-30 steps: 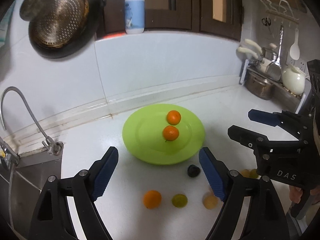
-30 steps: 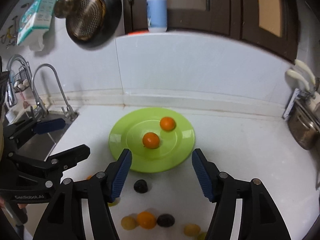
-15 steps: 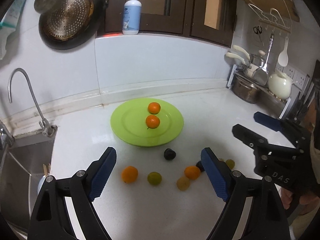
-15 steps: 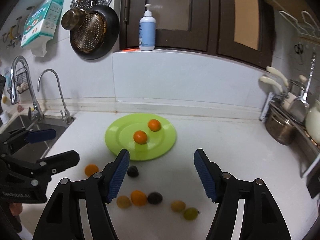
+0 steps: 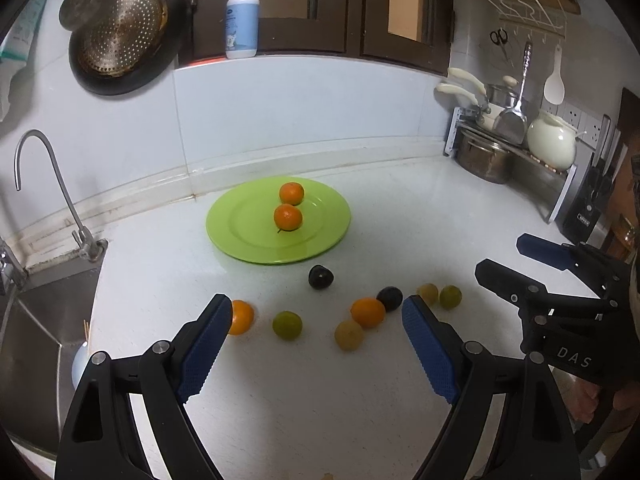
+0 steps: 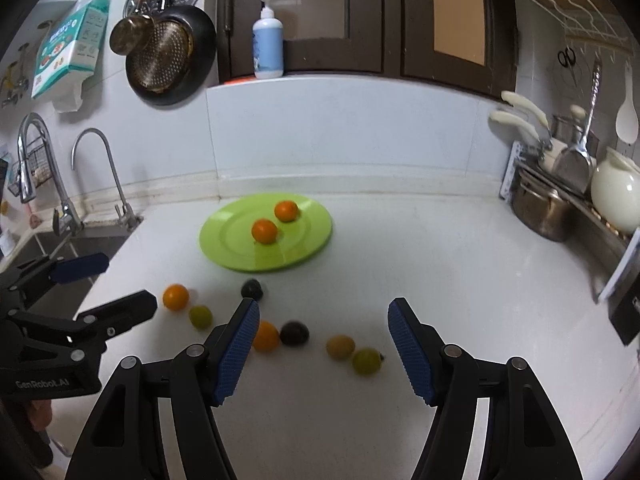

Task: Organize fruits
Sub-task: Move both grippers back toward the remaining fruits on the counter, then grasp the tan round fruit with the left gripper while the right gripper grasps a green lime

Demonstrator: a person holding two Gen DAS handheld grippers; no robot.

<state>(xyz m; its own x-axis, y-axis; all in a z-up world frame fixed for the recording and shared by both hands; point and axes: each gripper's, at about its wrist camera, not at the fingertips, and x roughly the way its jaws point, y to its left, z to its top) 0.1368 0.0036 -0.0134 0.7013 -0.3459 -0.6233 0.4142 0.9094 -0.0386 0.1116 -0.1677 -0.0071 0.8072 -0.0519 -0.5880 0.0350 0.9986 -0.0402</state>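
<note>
Only the right wrist view shows the second tap [image 6: 28,152] by the sink. A green plate [image 5: 240,240] near the counter's back edge holds two oranges [image 5: 288,217]. More small fruits [image 5: 287,325] lie loose toward the front edge. The left gripper [image 5: 316,320] and right gripper [image 6: 323,316] hang with jaws apart, holding nothing.

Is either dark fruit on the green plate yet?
No: the green plate holds only two oranges, while both dark fruits lie on the counter.
</note>
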